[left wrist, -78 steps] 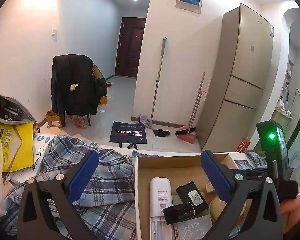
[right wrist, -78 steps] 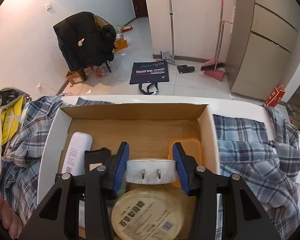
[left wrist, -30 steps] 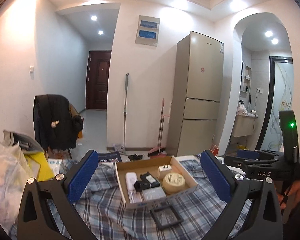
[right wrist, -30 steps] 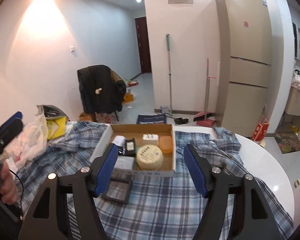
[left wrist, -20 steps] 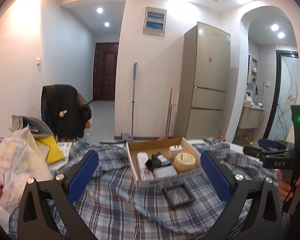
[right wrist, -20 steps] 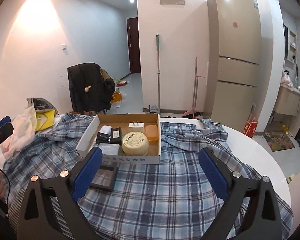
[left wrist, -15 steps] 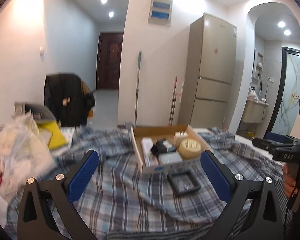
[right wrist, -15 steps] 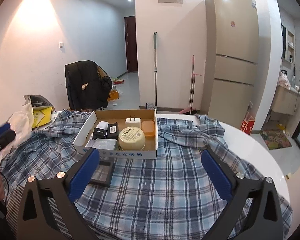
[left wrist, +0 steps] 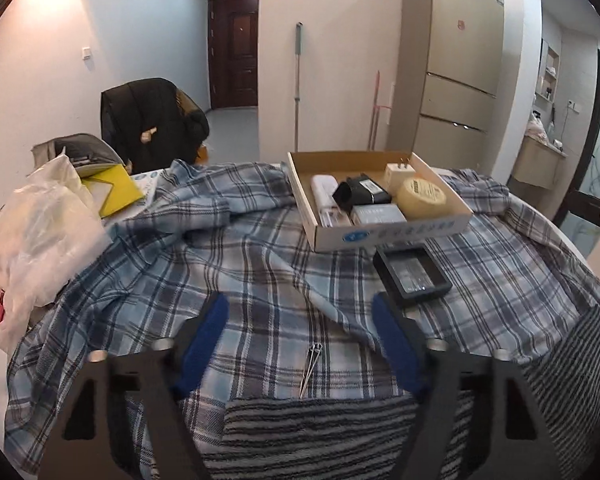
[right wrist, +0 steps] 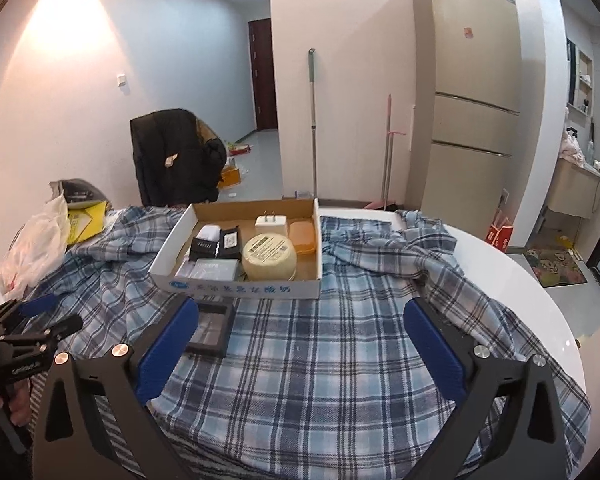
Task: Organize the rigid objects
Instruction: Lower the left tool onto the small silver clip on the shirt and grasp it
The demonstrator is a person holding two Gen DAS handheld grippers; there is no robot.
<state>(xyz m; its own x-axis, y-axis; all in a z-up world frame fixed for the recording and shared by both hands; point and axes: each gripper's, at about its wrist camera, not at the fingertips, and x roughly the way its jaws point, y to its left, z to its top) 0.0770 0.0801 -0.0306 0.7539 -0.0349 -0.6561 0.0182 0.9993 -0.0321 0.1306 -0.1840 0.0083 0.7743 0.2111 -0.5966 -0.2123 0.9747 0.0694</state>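
Note:
A shallow cardboard box (left wrist: 388, 234) sits on the plaid cloth and holds a white plug (left wrist: 398, 170), a round yellow tin (left wrist: 422, 196), a white stick and black gadgets. A black square case (left wrist: 412, 276) lies just in front of it. Thin metal tweezers (left wrist: 310, 364) lie on the cloth between the fingers of my left gripper (left wrist: 300, 340); its jaws are closing and the pads do not touch them. My right gripper (right wrist: 300, 344) stands wide open and empty, short of the box (right wrist: 240, 290). The black case (right wrist: 210, 328) lies beside its left finger.
Plastic bags (left wrist: 36, 232) and a yellow folder (left wrist: 112, 192) crowd the table's left side. A striped cloth (left wrist: 340, 432) covers the near edge. The bare white table rim (right wrist: 540, 300) curves on the right. A chair with a black jacket (right wrist: 176, 160) stands behind.
My left gripper has dropped and tipped down toward the cloth, and its jaws have narrowed around the tweezers. The right gripper's jaws have spread wide and it sits slightly lower.

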